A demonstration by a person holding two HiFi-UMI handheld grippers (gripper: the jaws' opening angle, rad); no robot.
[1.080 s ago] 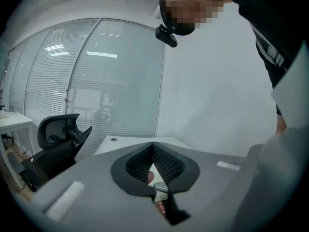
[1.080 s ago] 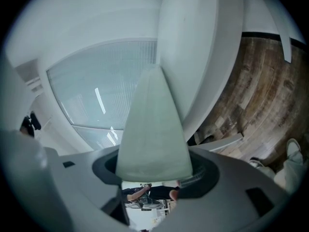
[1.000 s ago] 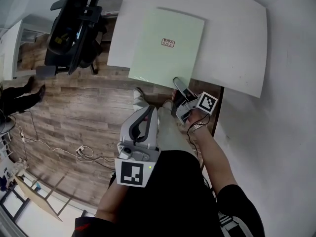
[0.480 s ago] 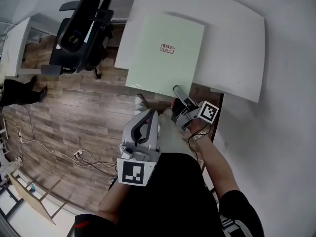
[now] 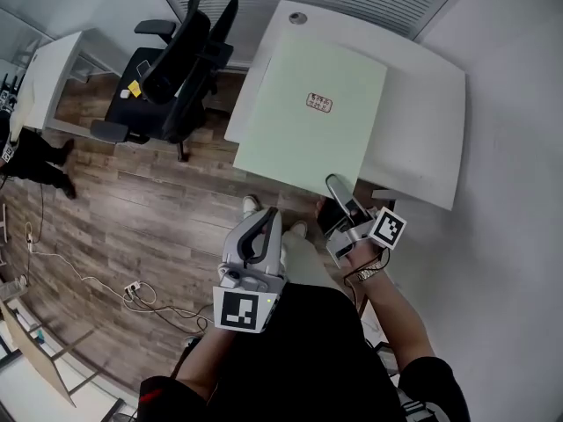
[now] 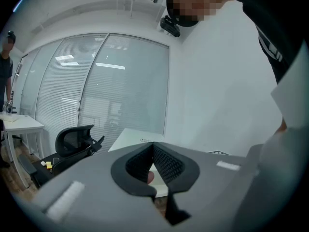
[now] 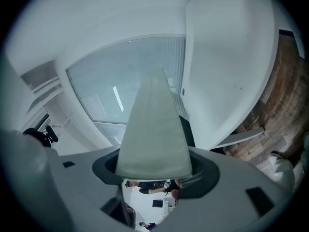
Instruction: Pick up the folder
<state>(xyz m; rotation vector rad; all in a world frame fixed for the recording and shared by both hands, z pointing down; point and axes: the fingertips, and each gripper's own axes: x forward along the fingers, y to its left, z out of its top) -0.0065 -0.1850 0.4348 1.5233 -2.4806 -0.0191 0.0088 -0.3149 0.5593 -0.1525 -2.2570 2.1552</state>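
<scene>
A pale green folder (image 5: 308, 117) with a small label (image 5: 319, 103) hangs over the white table (image 5: 422, 121). Its near edge is in my right gripper (image 5: 337, 185), which is shut on that edge. In the right gripper view the folder (image 7: 153, 129) runs out from between the jaws, with the table (image 7: 227, 57) seen beside it. My left gripper (image 5: 264, 222) is close to my body over the wooden floor, left of the right one and apart from the folder. Its jaws (image 6: 153, 146) meet with nothing between them.
A black office chair (image 5: 176, 69) stands left of the table. A second white desk (image 5: 53, 69) and a person (image 5: 31, 152) are at the far left. Cables (image 5: 132, 288) lie on the wooden floor. A white wall runs along the right.
My right gripper has risen with the folder's near edge in it, so the folder sits higher and nearer the camera. The left gripper has drifted up a little, still shut.
</scene>
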